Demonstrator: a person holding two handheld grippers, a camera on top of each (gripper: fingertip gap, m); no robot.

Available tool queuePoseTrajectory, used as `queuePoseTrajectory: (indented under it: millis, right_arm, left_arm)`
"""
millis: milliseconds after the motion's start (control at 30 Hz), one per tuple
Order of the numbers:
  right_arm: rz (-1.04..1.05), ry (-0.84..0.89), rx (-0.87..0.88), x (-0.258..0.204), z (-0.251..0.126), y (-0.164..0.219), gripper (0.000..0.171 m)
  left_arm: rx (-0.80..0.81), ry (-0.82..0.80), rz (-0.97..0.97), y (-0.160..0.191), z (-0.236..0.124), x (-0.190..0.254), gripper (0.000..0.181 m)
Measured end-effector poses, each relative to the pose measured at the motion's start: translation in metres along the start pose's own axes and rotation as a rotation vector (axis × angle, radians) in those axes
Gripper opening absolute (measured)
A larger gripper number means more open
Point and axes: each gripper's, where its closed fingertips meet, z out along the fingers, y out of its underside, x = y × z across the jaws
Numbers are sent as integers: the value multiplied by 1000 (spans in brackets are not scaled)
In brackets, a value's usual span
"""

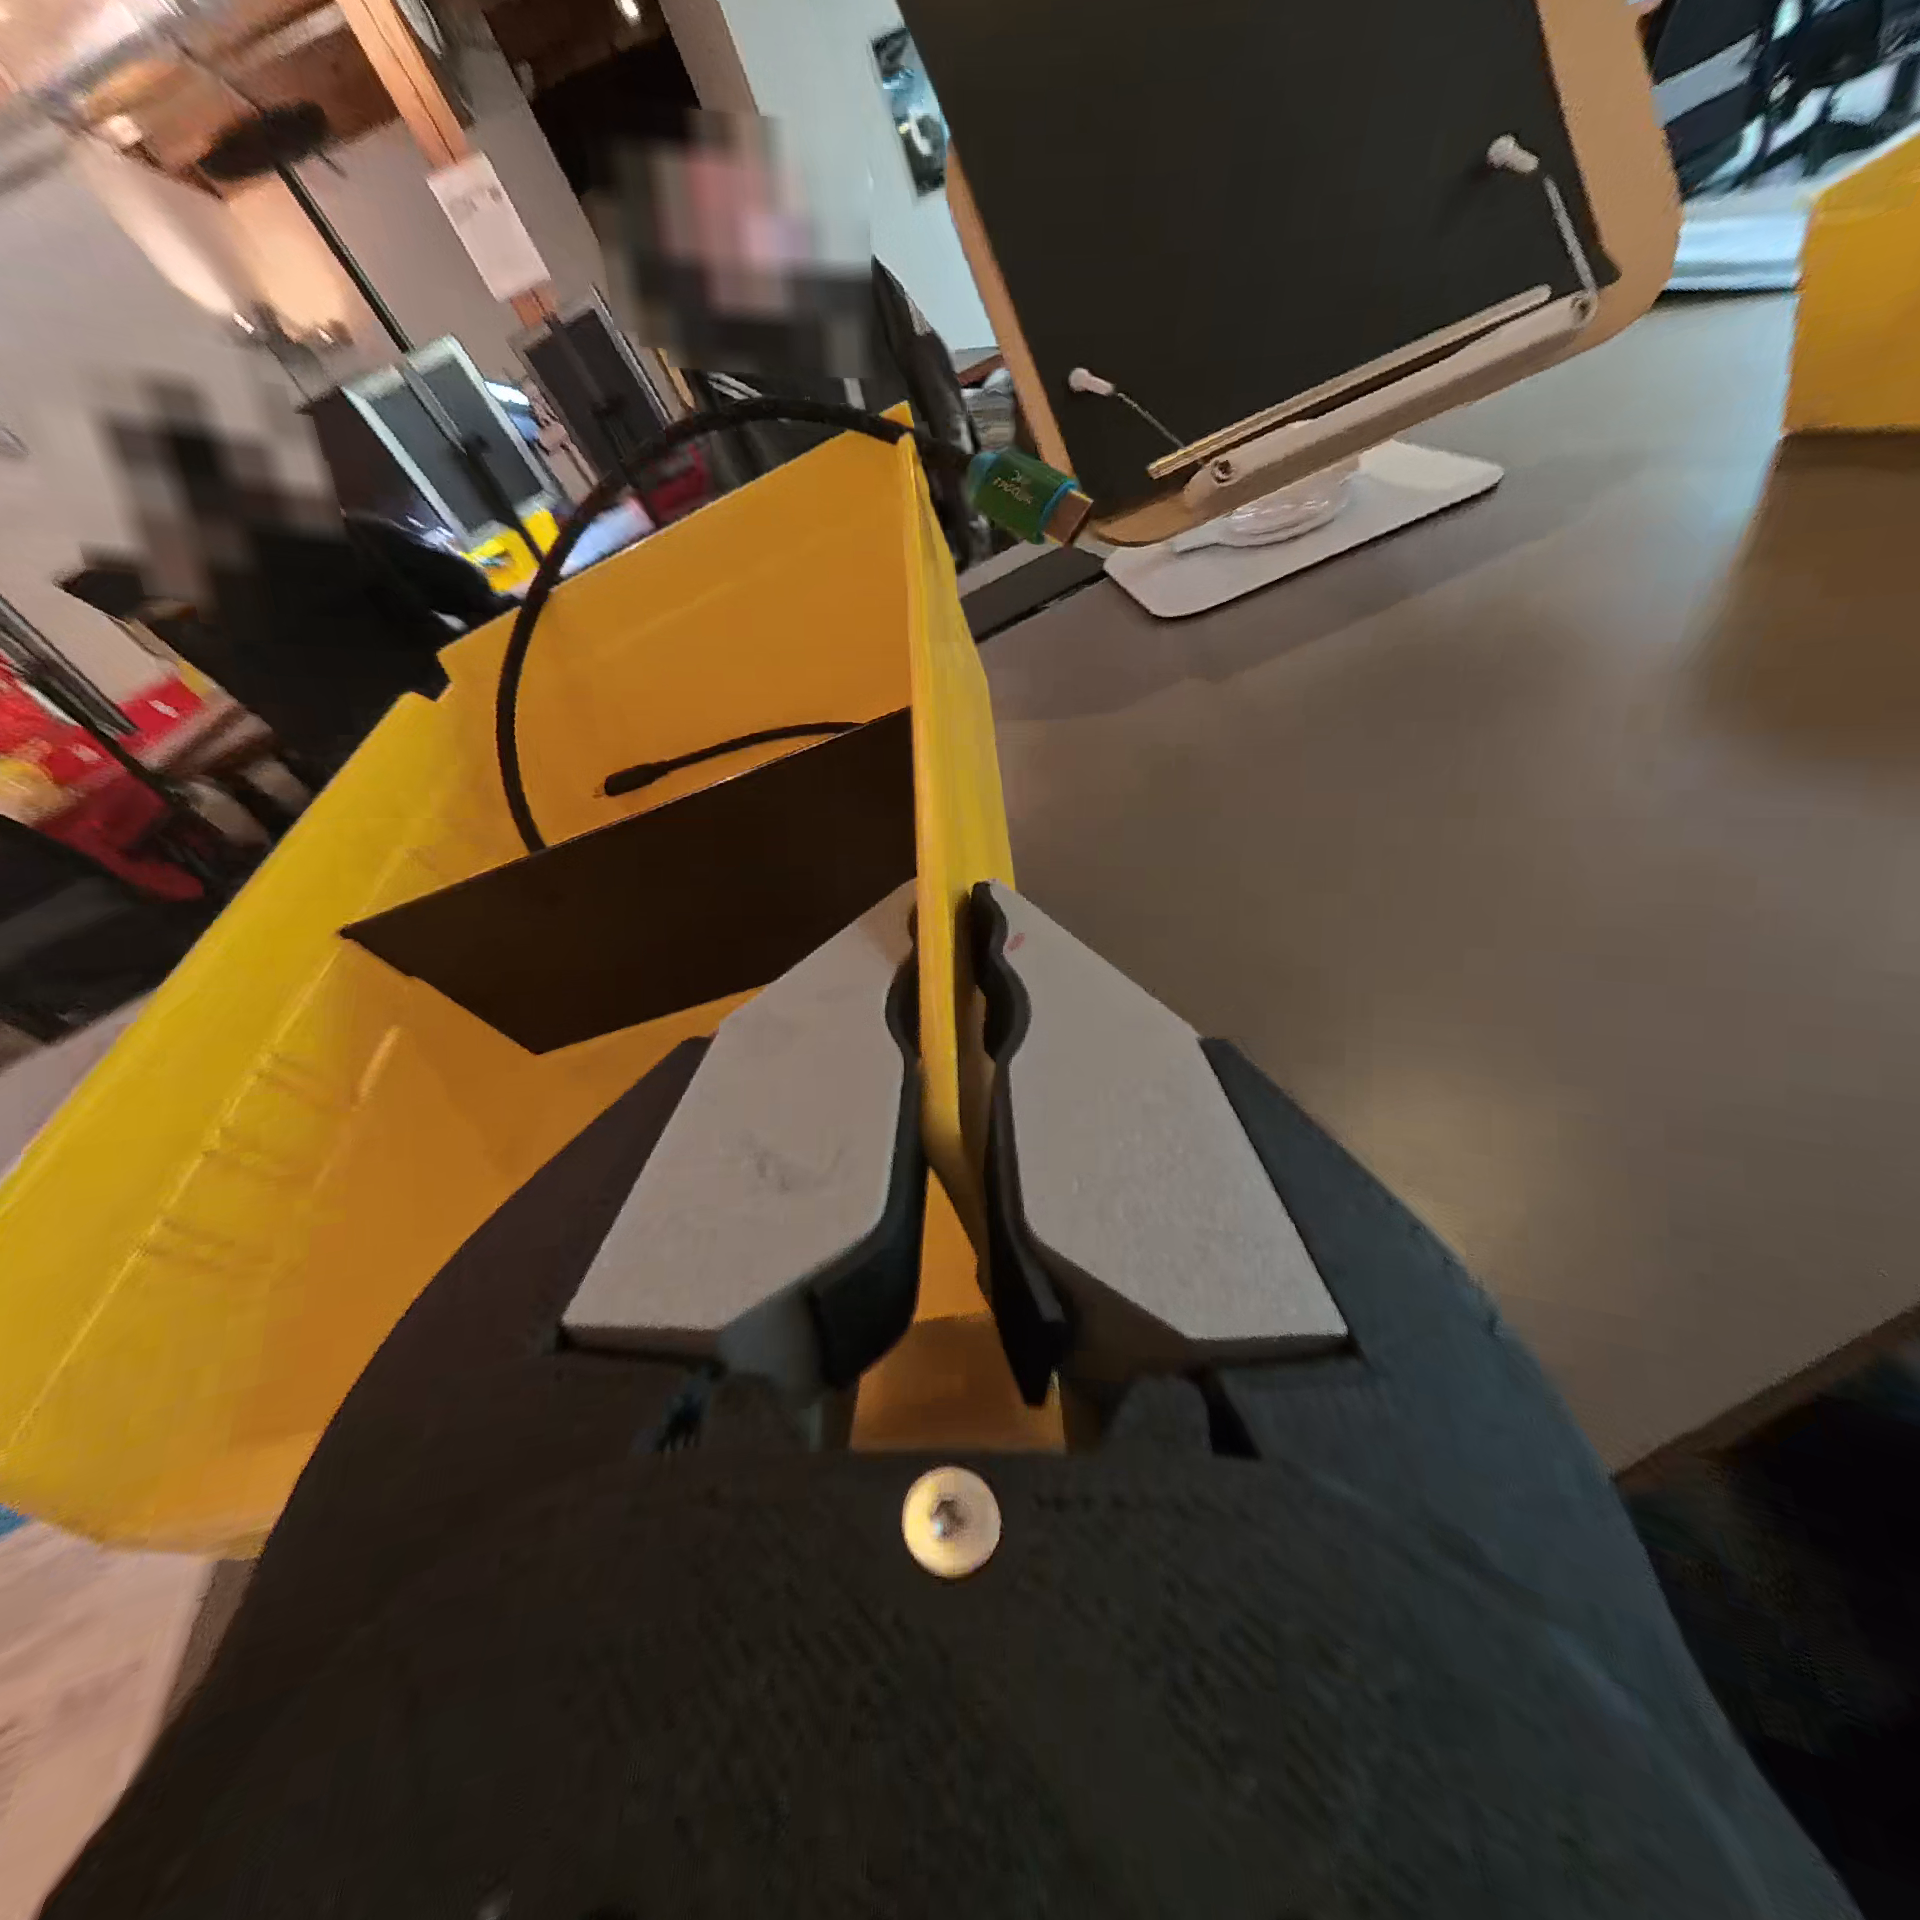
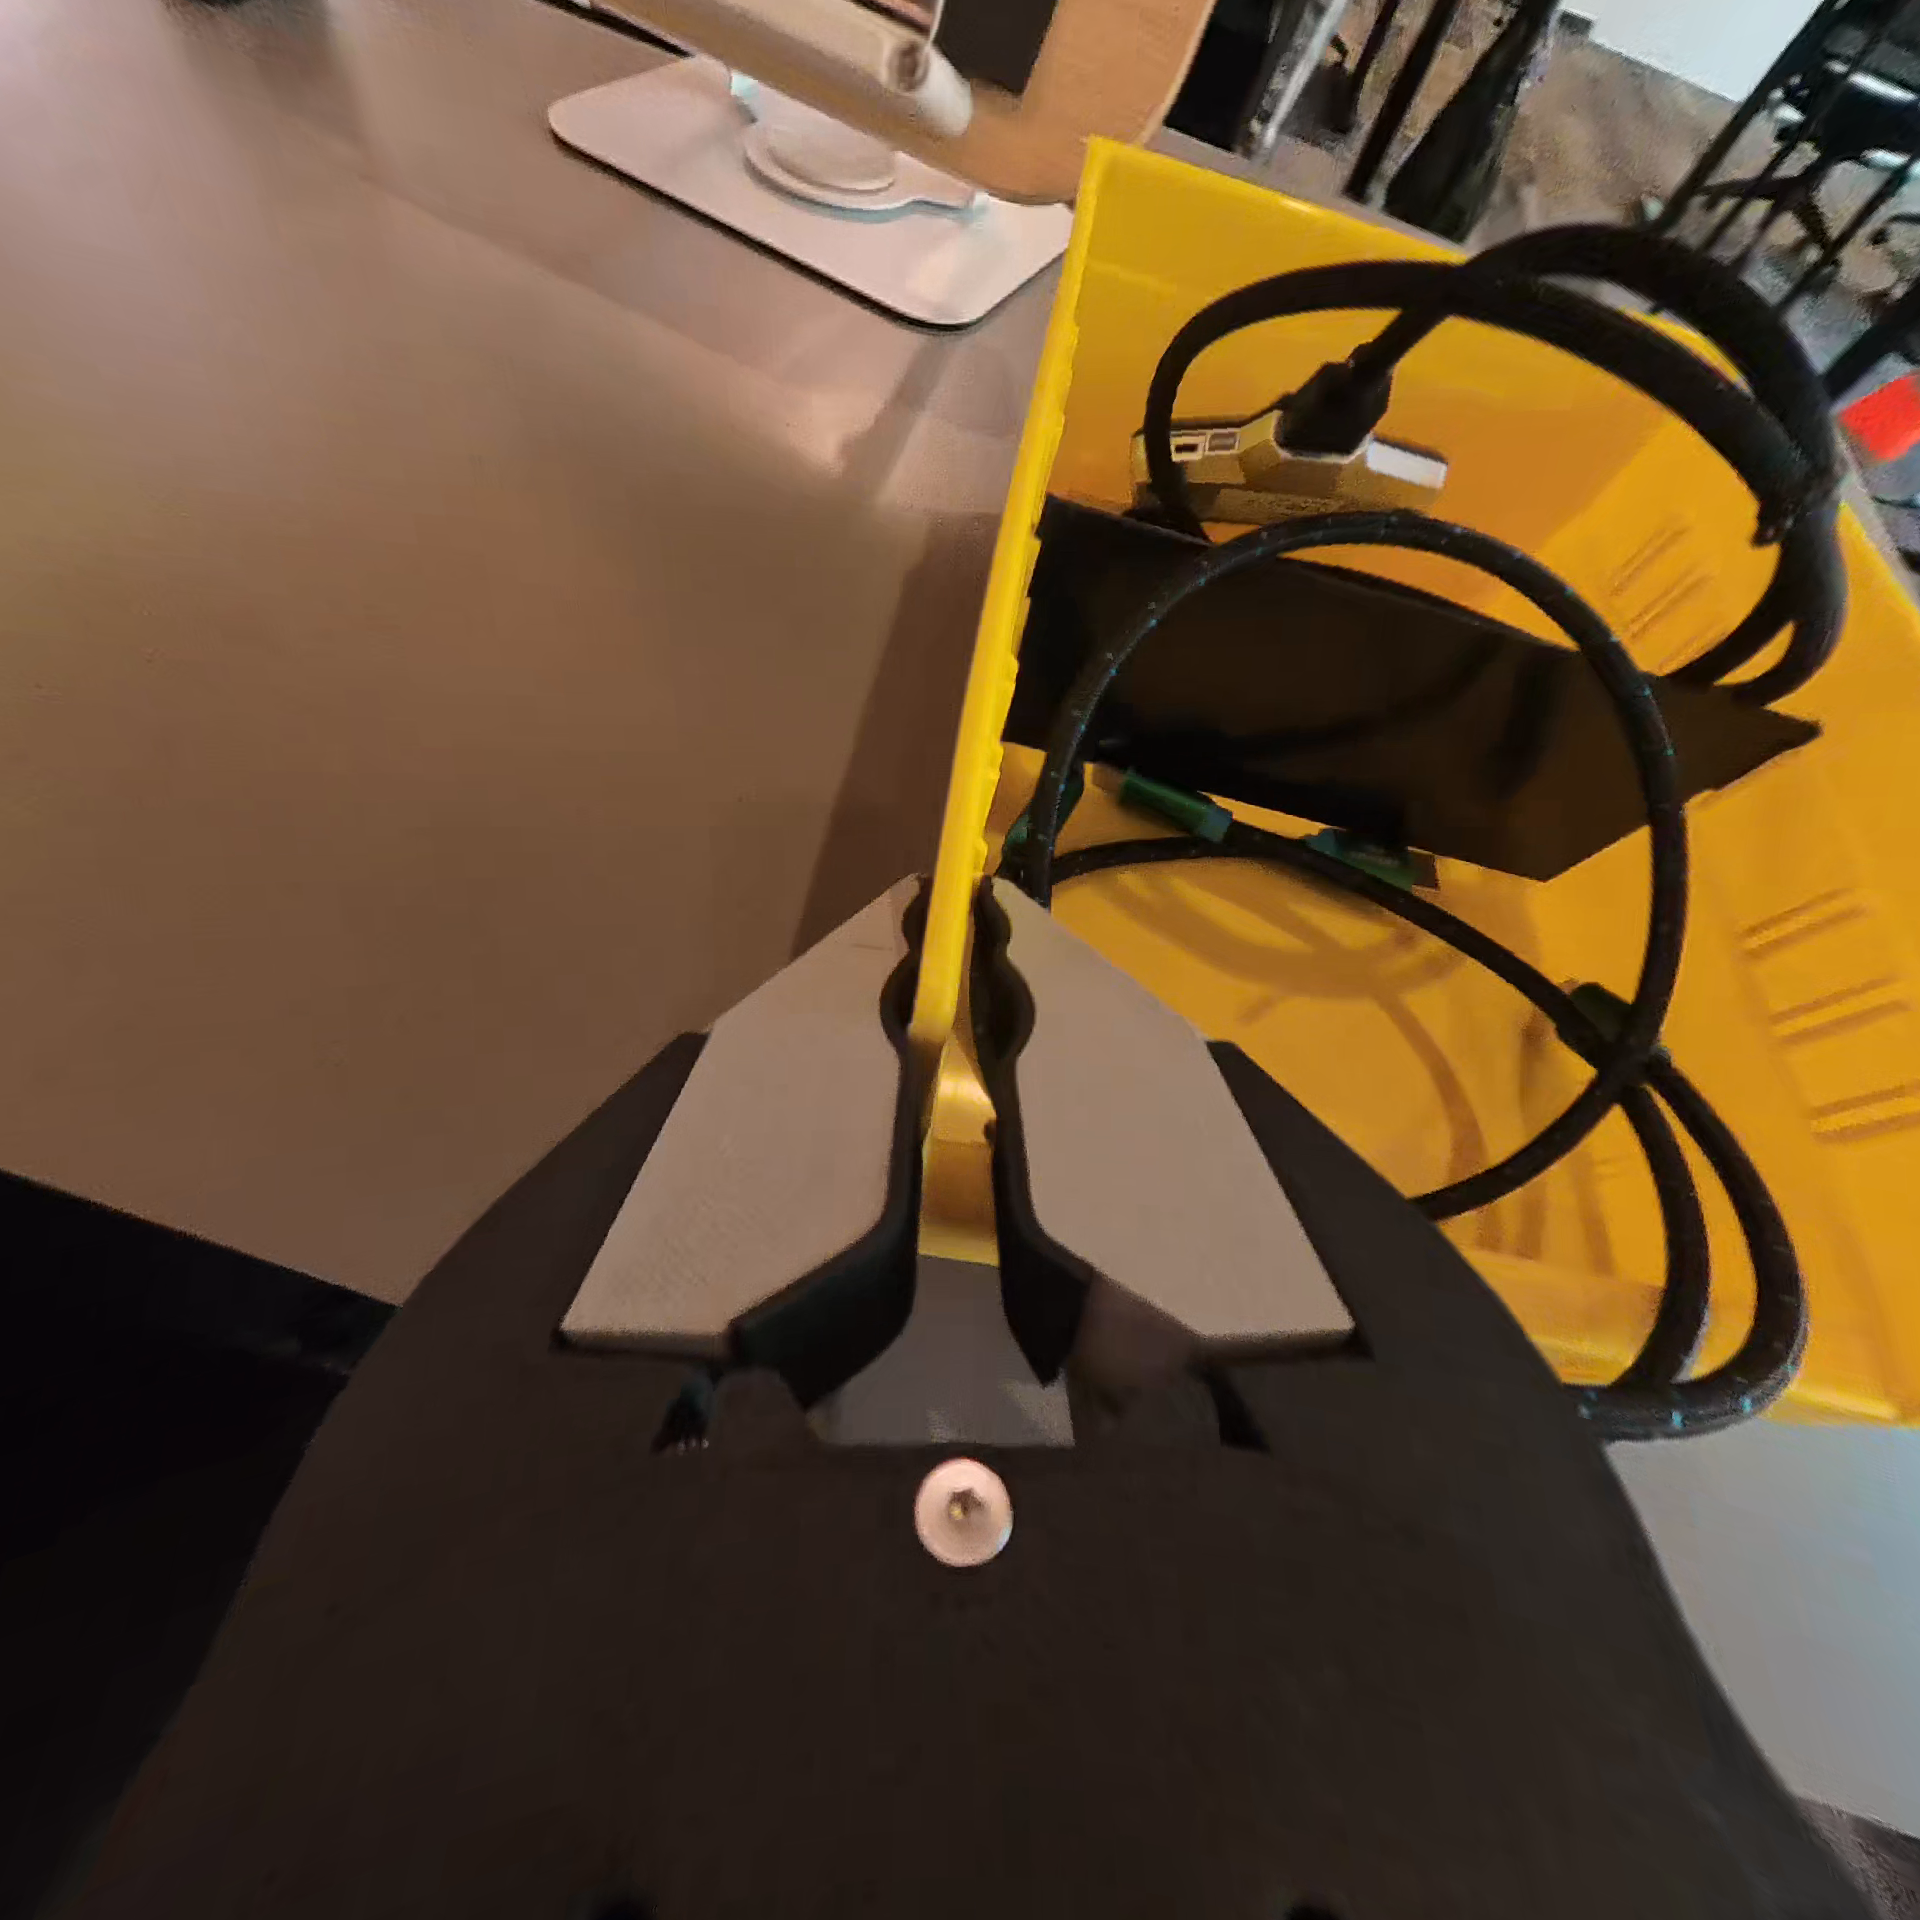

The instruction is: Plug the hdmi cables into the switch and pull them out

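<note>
In the left wrist view my left gripper [image 1: 951, 899] is shut on the right wall of a yellow bin [image 1: 945, 727]. A black braided HDMI cable [image 1: 520, 665] arcs over this bin, and its green plug [image 1: 1023, 499] hangs past the wall's far end. In the right wrist view my right gripper [image 2: 951, 888] is shut on the left wall of a yellow bin [image 2: 1029, 520]. Inside lie coiled black HDMI cables [image 2: 1621, 831] with green plugs [image 2: 1174, 805]. A small metal switch [image 2: 1247, 462] sits at the far end with a black plug [image 2: 1335, 400] in it.
Each bin has a black divider panel [image 1: 644, 925] [image 2: 1403, 707]. A screen on a white stand [image 1: 1299, 520] stands at the back of the brown table [image 1: 1455, 883]; its base also shows in the right wrist view [image 2: 831, 218]. Another yellow bin [image 1: 1860, 291] sits far right. There is about 55 cm between the tips of the two grippers.
</note>
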Motion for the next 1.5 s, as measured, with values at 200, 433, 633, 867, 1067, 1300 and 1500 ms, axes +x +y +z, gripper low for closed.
queuePoseTrajectory:
  millis: [200, 433, 633, 867, 1067, 1300, 1500]
  right_arm:
    - [-42, -63, -52, -95, 18, -28, 19]
    - [-189, -210, -80, -257, 40, -73, 26]
    - [-242, -450, -46, -423, 67, -123, 56]
    - [-248, -551, 134, -450, -1, -166, 62]
    - [-238, -396, 270, -329, -53, -161, 58]
    - [-138, -296, 226, -205, -83, -124, 55]
    - [-197, -103, 122, -125, -103, -98, 58]
  left_arm:
    - [10, -40, 40, -6, -6, -7, 2]
    - [5, -22, -12, -12, -8, -10, 2]
    - [77, -73, -5, -36, -25, -24, 2]
    - [140, -135, -12, -55, -57, -42, 2]
    - [248, -16, 2, -98, -74, 0, 2]
    - [385, 279, 112, -151, -75, 138, 2]
    - [379, 520, 201, -144, -69, 250, 2]
